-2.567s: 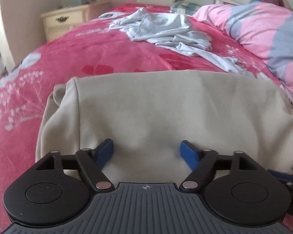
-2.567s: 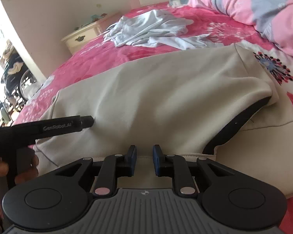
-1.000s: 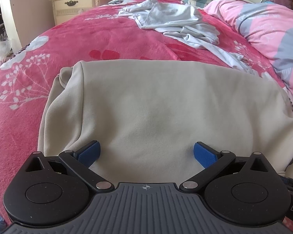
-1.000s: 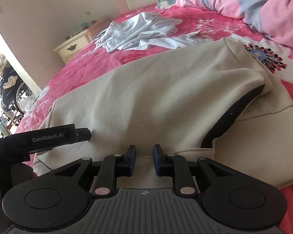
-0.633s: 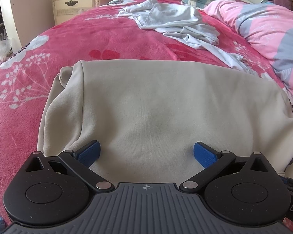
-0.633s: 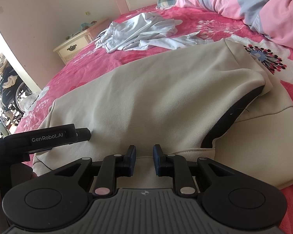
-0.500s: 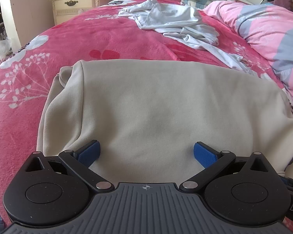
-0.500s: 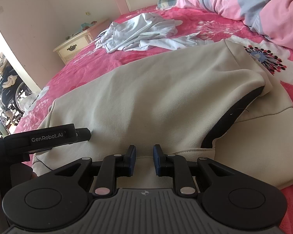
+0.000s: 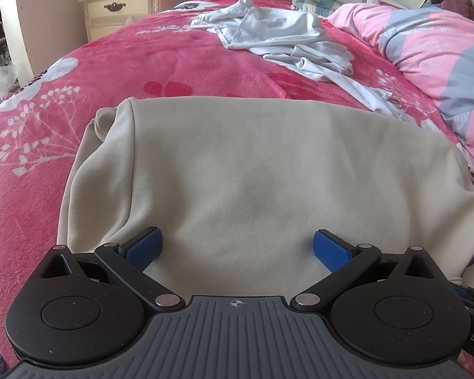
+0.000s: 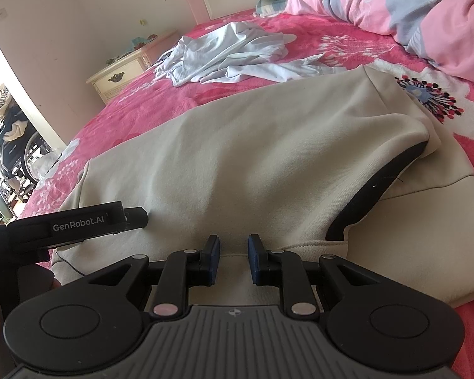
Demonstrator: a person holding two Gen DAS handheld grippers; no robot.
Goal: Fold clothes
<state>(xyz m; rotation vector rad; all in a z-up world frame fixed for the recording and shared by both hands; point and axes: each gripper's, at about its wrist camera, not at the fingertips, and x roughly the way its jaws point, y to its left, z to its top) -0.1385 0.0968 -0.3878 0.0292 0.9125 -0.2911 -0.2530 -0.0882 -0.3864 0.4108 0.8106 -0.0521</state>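
A plush pink floral bed point(image 9: 205, 63) carries a smooth beige sweatshirt point(image 9: 268, 173), folded flat, with a crumpled white garment point(image 9: 278, 34) beyond. The left gripper point(image 9: 237, 248) gapes wide over its hem, empty; the right gripper point(image 10: 233, 259) stands narrowly parted, pads clear of the cloth

A matt beige knit sweatshirt point(image 9: 268, 170) lies on a plush pink fleece blanket point(image 9: 173, 63); the left tool point(image 9: 237, 246) is matt black plastic with textured blue pads.
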